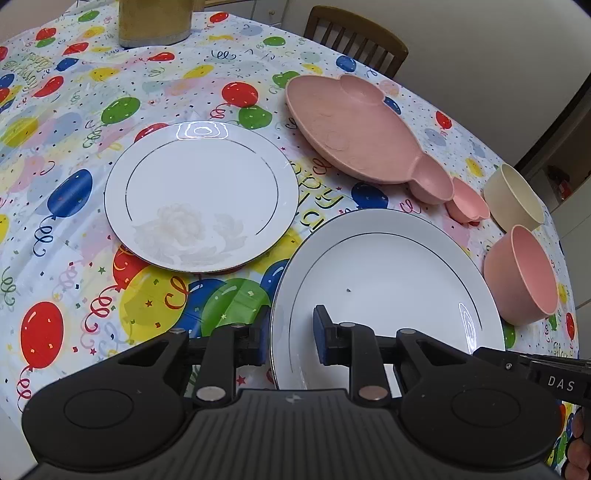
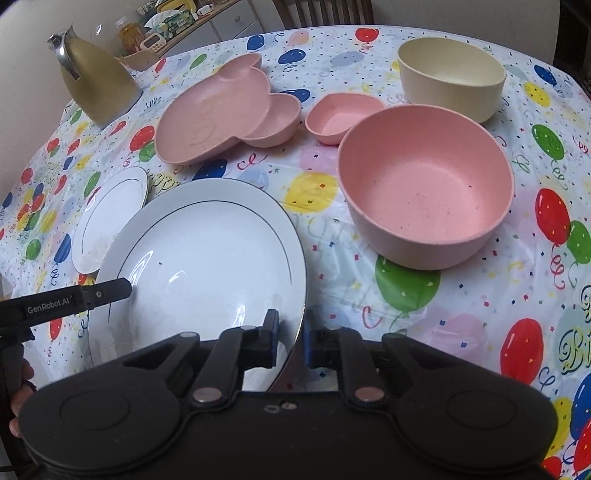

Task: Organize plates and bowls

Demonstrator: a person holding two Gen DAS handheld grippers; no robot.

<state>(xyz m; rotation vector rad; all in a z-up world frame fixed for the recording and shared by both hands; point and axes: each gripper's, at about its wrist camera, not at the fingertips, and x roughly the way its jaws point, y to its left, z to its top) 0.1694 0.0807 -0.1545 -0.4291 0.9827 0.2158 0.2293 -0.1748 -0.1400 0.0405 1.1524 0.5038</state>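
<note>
A large white plate [image 1: 388,273] with a thin dark ring is lifted and tilted; it also shows in the right wrist view [image 2: 199,258]. My left gripper [image 1: 290,332] straddles its left rim, one finger on each side. My right gripper [image 2: 290,332] straddles its right rim the same way. A smaller white plate [image 1: 201,195] lies flat to the left, also seen in the right wrist view [image 2: 110,214]. A pink mouse-shaped divided plate [image 1: 354,136] sits behind. A small pink dish [image 1: 469,201], a cream bowl [image 1: 515,197] and a pink bowl [image 1: 521,273] stand at the right.
A gold thermos jug [image 2: 92,81] stands at the table's far left. A wooden chair [image 1: 354,38] is behind the table. The balloon-print tablecloth [image 2: 461,314] covers the round table. A cabinet with clutter [image 2: 166,22] is beyond the jug.
</note>
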